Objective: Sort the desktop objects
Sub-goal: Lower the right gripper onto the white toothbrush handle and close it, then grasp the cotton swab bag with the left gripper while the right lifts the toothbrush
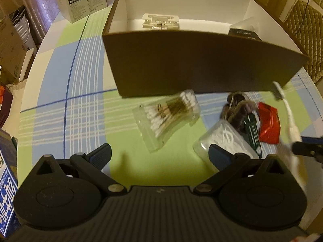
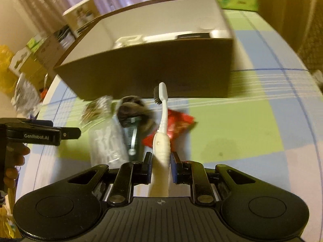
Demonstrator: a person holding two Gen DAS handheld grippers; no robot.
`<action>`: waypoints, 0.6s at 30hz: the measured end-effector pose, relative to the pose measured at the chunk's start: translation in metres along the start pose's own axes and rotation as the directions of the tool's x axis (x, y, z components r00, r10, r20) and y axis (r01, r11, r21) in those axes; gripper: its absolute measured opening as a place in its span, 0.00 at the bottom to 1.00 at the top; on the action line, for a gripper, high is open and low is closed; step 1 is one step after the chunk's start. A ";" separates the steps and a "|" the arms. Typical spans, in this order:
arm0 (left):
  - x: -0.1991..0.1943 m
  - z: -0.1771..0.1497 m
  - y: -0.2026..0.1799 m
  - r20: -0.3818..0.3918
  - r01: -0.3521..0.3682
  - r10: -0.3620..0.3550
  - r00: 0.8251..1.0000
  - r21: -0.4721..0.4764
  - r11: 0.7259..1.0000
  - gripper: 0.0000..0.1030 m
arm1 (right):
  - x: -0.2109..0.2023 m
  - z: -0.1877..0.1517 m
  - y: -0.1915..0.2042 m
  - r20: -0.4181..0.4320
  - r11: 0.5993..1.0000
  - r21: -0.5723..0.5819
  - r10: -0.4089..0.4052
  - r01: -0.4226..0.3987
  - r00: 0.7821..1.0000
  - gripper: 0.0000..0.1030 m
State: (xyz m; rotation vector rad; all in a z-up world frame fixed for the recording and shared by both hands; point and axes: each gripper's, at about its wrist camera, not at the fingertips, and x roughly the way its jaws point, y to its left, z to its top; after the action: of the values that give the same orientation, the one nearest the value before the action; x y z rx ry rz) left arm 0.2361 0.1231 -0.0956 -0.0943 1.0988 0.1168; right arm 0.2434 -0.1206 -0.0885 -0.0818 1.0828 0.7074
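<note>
1. The right gripper (image 2: 160, 167) was clamped on the handle of a white toothbrush (image 2: 162, 121), bristled head pointing at the near wall of the brown box (image 2: 151, 68).
2. The left gripper (image 1: 159, 155) stood wide open and empty over the tablecloth (image 1: 60, 100), near the bag of cotton swabs (image 1: 167, 113).
3. Swabs, a clear case (image 1: 224, 141), a red packet (image 1: 269, 125) and a dark tube (image 1: 252, 133) lay along the box's near side.
4. The brush looked low; carried forward, its head might strike the wall and twist loose.
</note>
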 end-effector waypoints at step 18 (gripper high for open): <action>0.052 0.041 -0.006 0.003 -0.008 0.009 1.000 -0.109 0.994 0.96 | -0.033 0.006 -0.080 0.029 0.941 0.284 -0.200 0.184 0.979 0.15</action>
State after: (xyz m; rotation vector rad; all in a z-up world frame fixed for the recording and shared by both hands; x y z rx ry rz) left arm 0.2967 0.1249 -0.1228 -0.1868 1.0896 0.1842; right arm 0.2843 -0.1970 -0.0800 0.0752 1.0936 0.3736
